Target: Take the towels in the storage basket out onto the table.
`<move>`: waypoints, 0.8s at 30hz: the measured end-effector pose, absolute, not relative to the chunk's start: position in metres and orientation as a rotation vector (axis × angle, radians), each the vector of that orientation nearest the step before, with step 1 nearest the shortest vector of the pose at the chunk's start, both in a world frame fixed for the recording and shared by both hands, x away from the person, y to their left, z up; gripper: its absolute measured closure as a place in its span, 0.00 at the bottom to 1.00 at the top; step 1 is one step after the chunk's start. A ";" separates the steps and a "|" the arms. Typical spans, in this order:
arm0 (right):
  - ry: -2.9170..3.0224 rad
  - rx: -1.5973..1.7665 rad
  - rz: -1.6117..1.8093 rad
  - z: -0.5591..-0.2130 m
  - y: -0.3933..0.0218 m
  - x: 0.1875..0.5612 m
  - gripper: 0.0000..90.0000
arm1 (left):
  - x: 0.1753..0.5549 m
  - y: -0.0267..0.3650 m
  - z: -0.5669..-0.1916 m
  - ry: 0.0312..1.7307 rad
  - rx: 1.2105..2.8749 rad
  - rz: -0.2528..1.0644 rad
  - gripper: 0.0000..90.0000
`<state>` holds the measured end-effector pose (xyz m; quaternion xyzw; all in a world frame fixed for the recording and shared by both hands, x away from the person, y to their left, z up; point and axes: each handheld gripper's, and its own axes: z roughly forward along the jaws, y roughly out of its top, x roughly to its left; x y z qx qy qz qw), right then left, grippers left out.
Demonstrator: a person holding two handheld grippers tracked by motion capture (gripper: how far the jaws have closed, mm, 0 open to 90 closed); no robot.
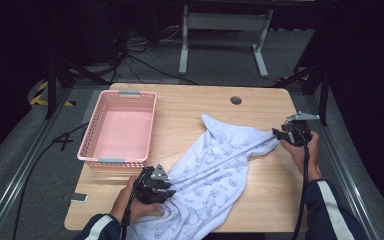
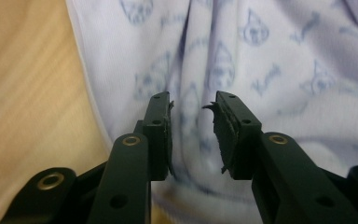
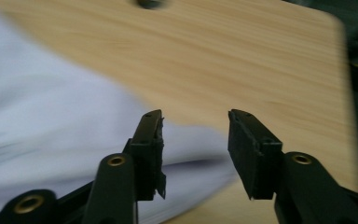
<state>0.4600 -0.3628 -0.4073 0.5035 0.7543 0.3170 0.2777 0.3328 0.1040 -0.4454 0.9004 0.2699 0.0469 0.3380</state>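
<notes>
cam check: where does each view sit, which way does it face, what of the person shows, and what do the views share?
High view: above the person's side, facing forward and down on the table; both hands, sleeves, left gripper, right gripper.
Left gripper view: on the left gripper, looking down onto the printed cloth; own jaws apart.
Right gripper view: on the right gripper, looking across the cloth edge; own jaws apart.
Shared: cloth and table, all three.

My wooden table point(image 1: 260, 195) carries a pink basket point(image 1: 118, 128); right of it sprawls a printed white garment point(image 1: 215, 172).
</notes>
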 end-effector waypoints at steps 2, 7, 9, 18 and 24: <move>2.150 1.201 0.960 -0.403 -0.335 0.427 0.59 | 0.337 0.098 -0.442 0.694 2.322 0.130 0.65; 2.364 0.986 0.943 -0.418 -0.286 0.369 0.52 | 0.357 0.065 -0.431 0.661 2.307 0.208 0.62; 2.422 0.930 1.016 -0.424 -0.276 0.359 0.54 | 0.368 0.055 -0.430 0.661 2.306 0.208 0.66; 2.529 0.838 0.849 -0.451 -0.254 0.364 0.75 | 0.428 0.011 -0.450 0.722 2.378 0.306 0.78; 2.487 1.010 0.812 -0.448 -0.296 0.361 0.74 | 0.442 0.014 -0.454 0.829 2.361 0.321 0.85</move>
